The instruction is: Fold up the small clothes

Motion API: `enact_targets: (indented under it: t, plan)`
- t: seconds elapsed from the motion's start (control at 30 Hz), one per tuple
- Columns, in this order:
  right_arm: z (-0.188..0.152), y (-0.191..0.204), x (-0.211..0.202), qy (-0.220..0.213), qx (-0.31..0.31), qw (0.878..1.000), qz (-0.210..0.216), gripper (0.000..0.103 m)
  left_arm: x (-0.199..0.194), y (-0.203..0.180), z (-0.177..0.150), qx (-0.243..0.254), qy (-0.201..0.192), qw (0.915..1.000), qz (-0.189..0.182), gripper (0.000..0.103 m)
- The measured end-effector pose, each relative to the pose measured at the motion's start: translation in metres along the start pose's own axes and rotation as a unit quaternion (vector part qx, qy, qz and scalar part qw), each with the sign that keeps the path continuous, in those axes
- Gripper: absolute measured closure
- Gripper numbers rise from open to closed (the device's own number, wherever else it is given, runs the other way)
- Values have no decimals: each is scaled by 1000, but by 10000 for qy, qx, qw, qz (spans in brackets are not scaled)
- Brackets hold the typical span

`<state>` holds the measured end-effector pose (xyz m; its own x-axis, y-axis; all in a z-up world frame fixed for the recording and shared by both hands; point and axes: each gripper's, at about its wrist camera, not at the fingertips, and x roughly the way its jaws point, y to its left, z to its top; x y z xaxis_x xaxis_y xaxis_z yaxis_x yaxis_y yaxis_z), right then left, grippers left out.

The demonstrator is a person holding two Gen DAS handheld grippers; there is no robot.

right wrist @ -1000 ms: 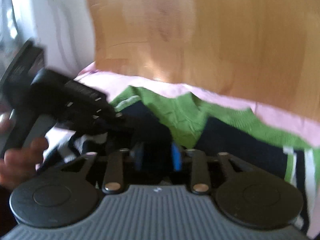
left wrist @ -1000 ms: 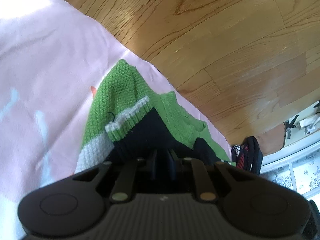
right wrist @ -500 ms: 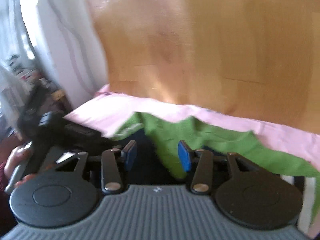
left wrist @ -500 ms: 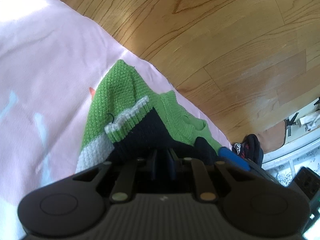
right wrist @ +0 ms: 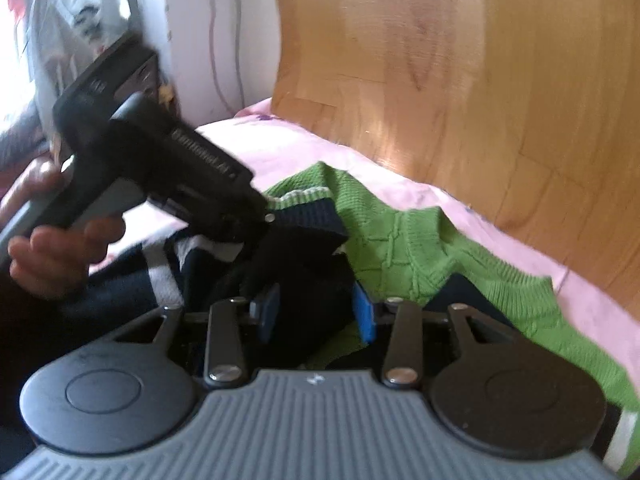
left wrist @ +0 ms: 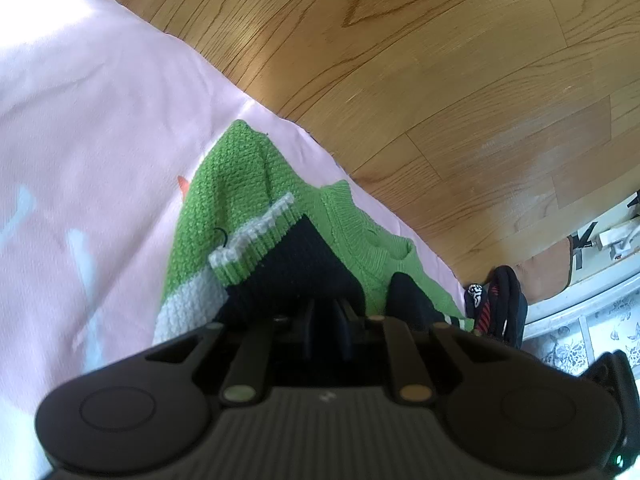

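A small knitted sweater [left wrist: 224,200], green with navy and white bands, lies on a pink sheet [left wrist: 80,120]. My left gripper [left wrist: 326,312] is shut on the navy sleeve [left wrist: 296,272], whose striped cuff lies folded over the green body. In the right wrist view the sweater [right wrist: 404,248] spreads across the sheet [right wrist: 304,148]. My right gripper [right wrist: 316,316] is open, its blue pads [right wrist: 364,312] either side of dark navy fabric. The left gripper [right wrist: 256,224] shows there too, held by a hand, pinching the sleeve.
Wooden floor [left wrist: 440,80] lies beyond the sheet's edge. A dark red-and-black item [left wrist: 500,308] sits on the floor by a white patterned frame [left wrist: 580,320]. A white wall with cables [right wrist: 216,40] stands at the far left.
My right gripper opened half a second ago and has since moved down and closer to the navy fabric beside the left gripper. The left gripper has stayed shut on the sleeve.
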<state>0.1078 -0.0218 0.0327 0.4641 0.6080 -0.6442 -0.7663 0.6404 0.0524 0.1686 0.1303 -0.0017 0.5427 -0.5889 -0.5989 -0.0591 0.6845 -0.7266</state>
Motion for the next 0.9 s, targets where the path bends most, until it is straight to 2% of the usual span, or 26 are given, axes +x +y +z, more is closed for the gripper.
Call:
enact_targets:
  t: [0.2,0.27,0.3,0.4,0.43,0.5,0.6,0.67,0.73,0.8,0.9]
  plan:
    - [4,18,1,155,-957,9947,-339,60,0,-1,0,21,-3,10000,19,90]
    - [6,17,9,303,-940,9945,-342,60,0,-1,0,12,-9,10000,22,90]
    - [8,15,13,348,-800,9957,-305,63,0,0,0,4,-8,10000,17,90]
    - [9,7,15,424,-270,9987,-63,88,0,0,0,2,0,10000,11,90]
    - [7,7,15,418,-210,9987,-182,94,0,0,0,8,4,10000,12,90]
    - [1,11,14,374,-163,9978,-528,95,0,0,0,7,7,10000,9,90]
    - [-4,6,-1,77,360,9948,-949,96,-1,1,0,-7,13,10000,-4,90]
    - [-9,-7,-22,-247,973,9884,-1136,100,-1,0,0,21,4,10000,26,90]
    - [-19,-18,-38,-433,1394,9766,-1580,101,-1,-2,-1,58,-7,10000,60,90]
    - [-29,-32,-44,-361,1799,9662,-1811,100,0,-4,-2,123,-22,9999,117,90]
    - [-37,-39,-46,-256,2112,9579,-1927,99,0,-8,-3,183,-51,9996,201,89]
